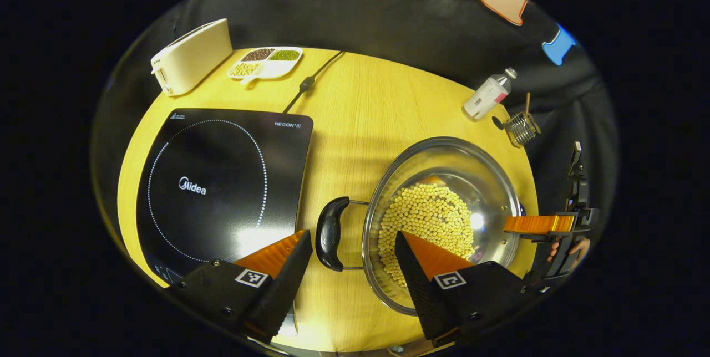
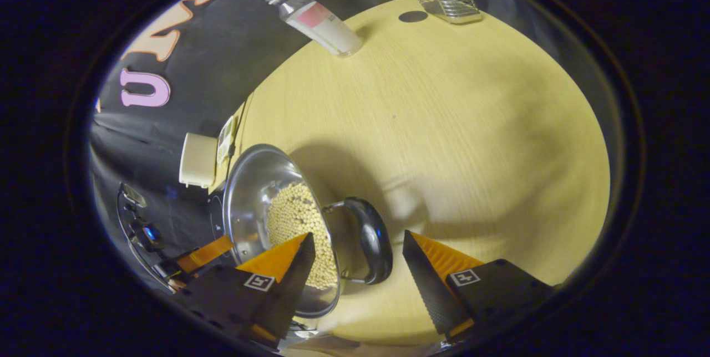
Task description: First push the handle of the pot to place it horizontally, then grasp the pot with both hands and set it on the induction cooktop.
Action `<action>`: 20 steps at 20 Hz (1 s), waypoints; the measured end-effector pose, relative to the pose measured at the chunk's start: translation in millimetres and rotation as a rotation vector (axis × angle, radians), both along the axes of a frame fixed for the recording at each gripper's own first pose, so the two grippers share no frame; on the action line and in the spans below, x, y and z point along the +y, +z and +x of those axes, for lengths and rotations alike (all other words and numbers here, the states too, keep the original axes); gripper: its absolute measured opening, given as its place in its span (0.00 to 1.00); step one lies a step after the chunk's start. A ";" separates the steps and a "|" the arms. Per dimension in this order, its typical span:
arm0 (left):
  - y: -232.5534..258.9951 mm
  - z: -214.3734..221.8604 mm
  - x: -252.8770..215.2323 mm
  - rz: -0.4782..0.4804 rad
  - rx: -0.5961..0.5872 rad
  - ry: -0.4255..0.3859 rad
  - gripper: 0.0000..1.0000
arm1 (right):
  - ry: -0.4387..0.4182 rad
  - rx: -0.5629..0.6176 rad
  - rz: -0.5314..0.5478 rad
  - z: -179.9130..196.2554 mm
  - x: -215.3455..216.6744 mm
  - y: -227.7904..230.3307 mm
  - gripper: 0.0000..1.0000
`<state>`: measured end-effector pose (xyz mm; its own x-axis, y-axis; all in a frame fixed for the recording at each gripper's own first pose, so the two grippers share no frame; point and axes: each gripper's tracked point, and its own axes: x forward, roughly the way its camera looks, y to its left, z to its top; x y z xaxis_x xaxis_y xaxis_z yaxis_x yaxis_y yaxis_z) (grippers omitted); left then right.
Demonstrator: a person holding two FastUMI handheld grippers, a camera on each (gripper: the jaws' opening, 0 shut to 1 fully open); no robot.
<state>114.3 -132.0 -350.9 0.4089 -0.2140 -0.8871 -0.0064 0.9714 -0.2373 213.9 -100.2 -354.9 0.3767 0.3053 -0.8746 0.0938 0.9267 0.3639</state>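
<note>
"Midea" at centre of induction cooktop [image 1: 222,179], "HEGON" at its corner; bottle [image 1: 488,95] label unreadable

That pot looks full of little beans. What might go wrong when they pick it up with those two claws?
The pot holds loose beans with no lid, so an uneven lift could tip it and spill them. Each open gripper, left gripper and right gripper, straddles only a slim black handle; a slip there might drop the pot. Swinging toward the induction cooktop, it might knock the cooktop's edge.

Toaster [image 1: 191,56], divided bean tray [image 1: 266,62], bottle [image 1: 488,95], wire basket [image 1: 522,128], wooden table [image 1: 366,107]
</note>
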 end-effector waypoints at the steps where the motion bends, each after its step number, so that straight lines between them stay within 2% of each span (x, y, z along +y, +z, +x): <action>1: -3.8 -0.1 -1.9 -0.005 0.015 0.000 0.93 | -0.006 -0.003 0.000 2.8 -1.5 -0.5 0.98; 2: -7.6 0.0 -3.5 -0.011 0.027 -0.001 0.93 | -0.012 -0.003 -0.001 4.1 -1.3 -5.1 0.81; 4: -13.7 1.4 -5.6 -0.014 0.047 -0.005 0.93 | -0.009 -0.004 0.009 7.3 3.5 -10.0 0.79; 5: -16.3 2.3 -6.1 -0.012 0.053 -0.011 0.99 | -0.006 -0.006 0.016 10.1 7.1 -11.5 0.79; 6: -18.6 1.8 -6.3 -0.008 0.060 -0.020 0.93 | -0.003 -0.009 0.015 10.9 9.2 -12.5 0.79; 7: -20.6 1.4 -5.3 -0.001 0.065 -0.029 0.99 | -0.002 -0.013 0.012 11.8 8.9 -13.3 0.79; 8: -24.2 0.2 -3.6 0.007 0.069 -0.031 0.92 | 0.008 -0.010 0.001 10.0 8.7 -17.8 0.61; 9: -27.9 -2.6 -2.4 0.011 0.086 -0.029 0.88 | 0.018 -0.008 -0.014 7.9 7.8 -19.9 0.55; 11: -31.5 -3.3 1.4 0.024 0.097 -0.025 0.79 | 0.017 -0.031 -0.026 6.1 6.5 -17.9 0.55; 12: -33.4 -2.4 4.6 0.034 0.096 -0.024 0.82 | 0.025 -0.039 -0.036 8.7 5.5 -17.7 0.57; 13: -35.0 -3.0 6.9 0.037 0.097 -0.020 0.67 | 0.031 -0.047 -0.044 8.4 5.8 -18.0 0.51; 14: -35.2 -2.8 5.7 0.032 0.099 -0.020 0.63 | 0.034 -0.047 -0.044 7.0 5.7 -18.8 0.51; 18: -34.6 0.4 6.3 0.020 0.081 -0.013 0.62 | 0.021 -0.043 -0.038 6.1 6.1 -18.7 0.52; 20: -34.7 1.0 5.0 0.015 0.071 -0.009 0.57 | 0.026 -0.036 -0.033 1.6 5.7 -17.7 0.53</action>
